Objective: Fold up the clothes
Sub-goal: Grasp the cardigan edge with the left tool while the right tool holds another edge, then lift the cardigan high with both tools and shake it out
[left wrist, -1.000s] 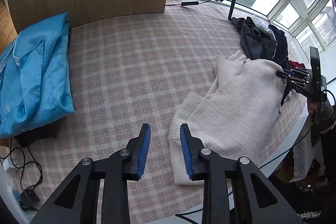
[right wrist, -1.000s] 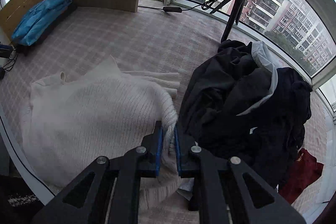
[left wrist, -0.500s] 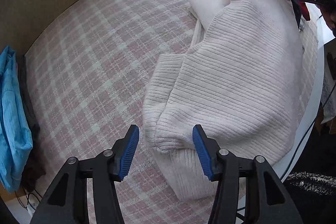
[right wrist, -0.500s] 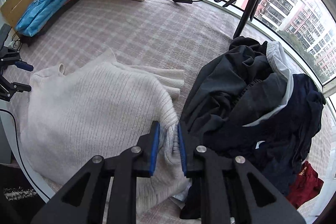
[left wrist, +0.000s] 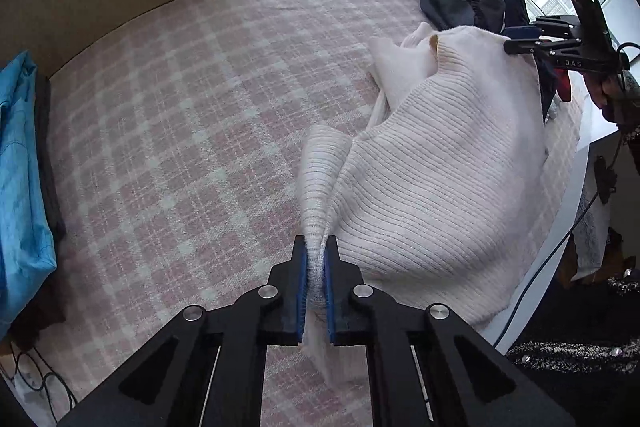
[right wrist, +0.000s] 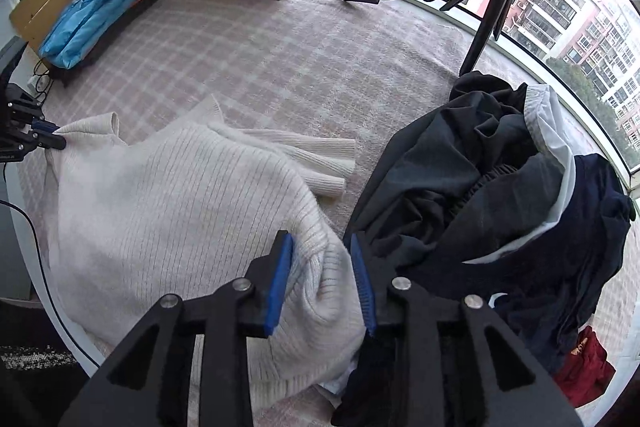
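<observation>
Left wrist view: left tool [left wrist: 315, 281] clamped tight on a pinched fold of the cream sweater [left wrist: 432, 187].
Only the right wrist view shows the dark clothes pile [right wrist: 500, 195] fully; there the right tool [right wrist: 320, 283] points steeply down, jaws opening, sweater edge loose between them. Sweater lies on the plaid bed [left wrist: 180, 127].

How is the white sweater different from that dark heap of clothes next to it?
The sweater is pale and ribbed; the dark heap is smooth black and navy cloth. The sweater is one garment spread fairly flat; the heap is several garments bunched in a mound. The left gripper pinches the sweater and it lies between the right gripper's opening jaws; nothing grips the heap. Both lie on the checked cover.
</observation>
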`<action>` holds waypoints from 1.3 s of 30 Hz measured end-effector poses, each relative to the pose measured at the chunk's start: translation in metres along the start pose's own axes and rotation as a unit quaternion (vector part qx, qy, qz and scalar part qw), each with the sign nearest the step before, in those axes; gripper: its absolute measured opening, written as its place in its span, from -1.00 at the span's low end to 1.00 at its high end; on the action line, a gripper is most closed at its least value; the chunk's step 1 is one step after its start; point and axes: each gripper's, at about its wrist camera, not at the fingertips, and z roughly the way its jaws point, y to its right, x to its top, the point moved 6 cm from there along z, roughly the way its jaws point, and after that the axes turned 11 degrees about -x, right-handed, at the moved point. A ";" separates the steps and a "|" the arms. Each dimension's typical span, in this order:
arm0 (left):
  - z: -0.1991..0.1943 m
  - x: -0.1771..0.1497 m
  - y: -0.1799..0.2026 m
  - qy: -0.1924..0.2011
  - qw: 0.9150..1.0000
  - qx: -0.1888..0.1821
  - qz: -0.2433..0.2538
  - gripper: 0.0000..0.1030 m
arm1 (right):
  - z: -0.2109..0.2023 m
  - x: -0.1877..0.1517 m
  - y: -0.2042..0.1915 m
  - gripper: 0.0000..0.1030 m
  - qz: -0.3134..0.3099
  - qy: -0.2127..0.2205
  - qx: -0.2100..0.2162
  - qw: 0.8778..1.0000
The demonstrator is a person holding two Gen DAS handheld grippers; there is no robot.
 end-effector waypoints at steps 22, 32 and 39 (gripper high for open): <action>-0.103 0.038 0.017 0.136 0.989 0.058 -0.003 -0.88 | -0.108 0.051 -0.003 -0.89 -0.022 0.139 0.011 0.990; -0.353 0.115 0.118 0.332 0.909 0.222 0.119 -0.89 | -0.373 0.109 0.044 -0.89 0.043 0.385 -0.113 0.915; -0.444 0.094 0.174 0.397 0.863 0.275 0.149 -0.89 | -0.473 0.094 0.033 -0.89 0.037 0.454 -0.147 0.878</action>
